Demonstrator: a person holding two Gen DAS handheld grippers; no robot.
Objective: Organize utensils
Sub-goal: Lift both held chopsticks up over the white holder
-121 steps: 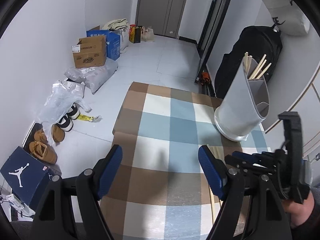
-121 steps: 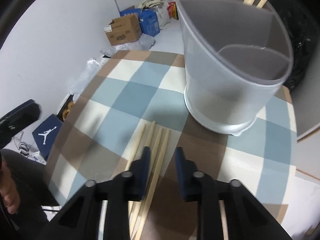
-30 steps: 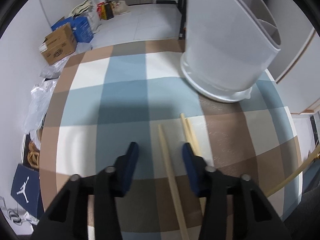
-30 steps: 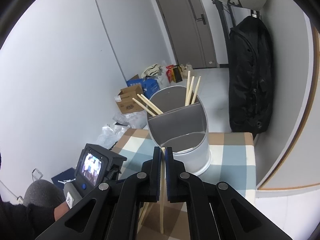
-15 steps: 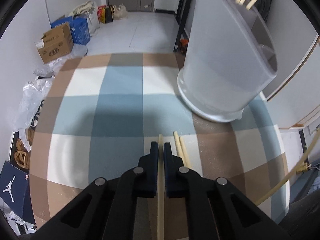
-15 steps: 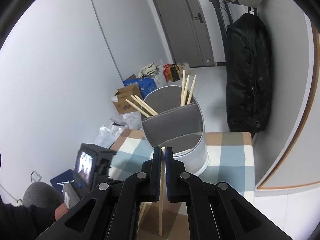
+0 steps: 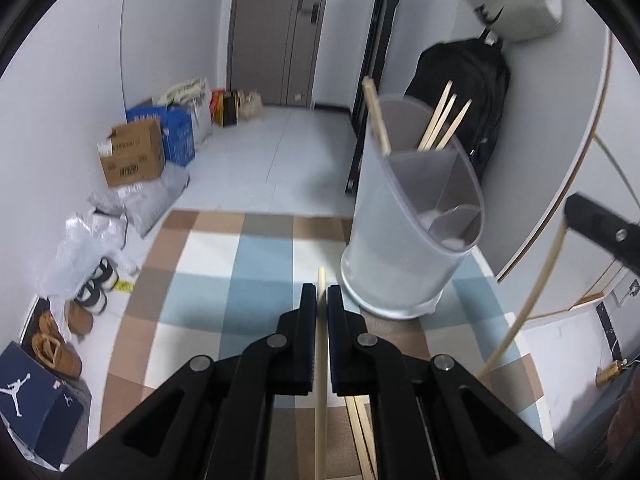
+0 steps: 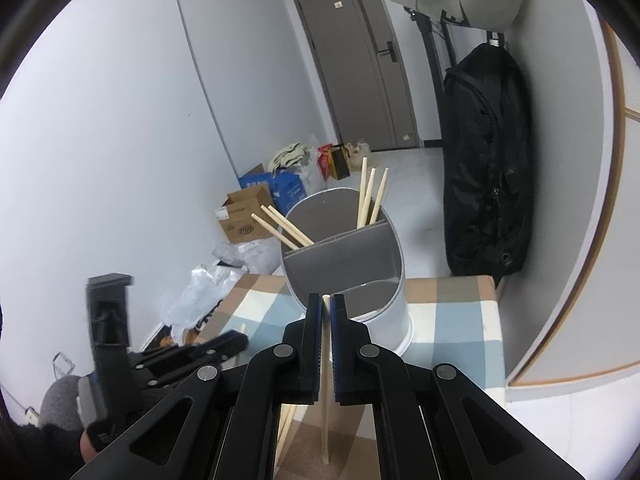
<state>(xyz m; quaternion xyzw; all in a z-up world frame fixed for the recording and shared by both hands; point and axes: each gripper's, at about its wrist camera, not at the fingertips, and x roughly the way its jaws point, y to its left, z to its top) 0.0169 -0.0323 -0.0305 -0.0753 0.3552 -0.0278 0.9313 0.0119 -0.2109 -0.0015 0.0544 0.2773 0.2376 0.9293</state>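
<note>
My left gripper (image 7: 321, 292) is shut on a pale wooden chopstick (image 7: 320, 400), held above the checked tablecloth (image 7: 208, 280). Just right of it stands the grey divided utensil holder (image 7: 404, 248) with several chopsticks (image 7: 440, 124) in its back compartments. My right gripper (image 8: 326, 302) is shut on another chopstick (image 8: 326, 408) that hangs down in front of the holder (image 8: 344, 252). In the left wrist view that hanging chopstick (image 7: 532, 292) shows at the right. Two more chopsticks (image 7: 360, 432) lie on the cloth.
The table's far edge drops to a tiled floor with cardboard boxes (image 7: 132, 156), plastic bags (image 7: 92, 240) and shoes (image 7: 56, 348). A black backpack (image 8: 488, 168) hangs by the wall behind the holder. A curved white wall (image 7: 560, 160) closes the right side.
My left gripper shut on a chopstick that lay on the cloth and lifted it, tilting upward. My right gripper has kept still with its chopstick.
</note>
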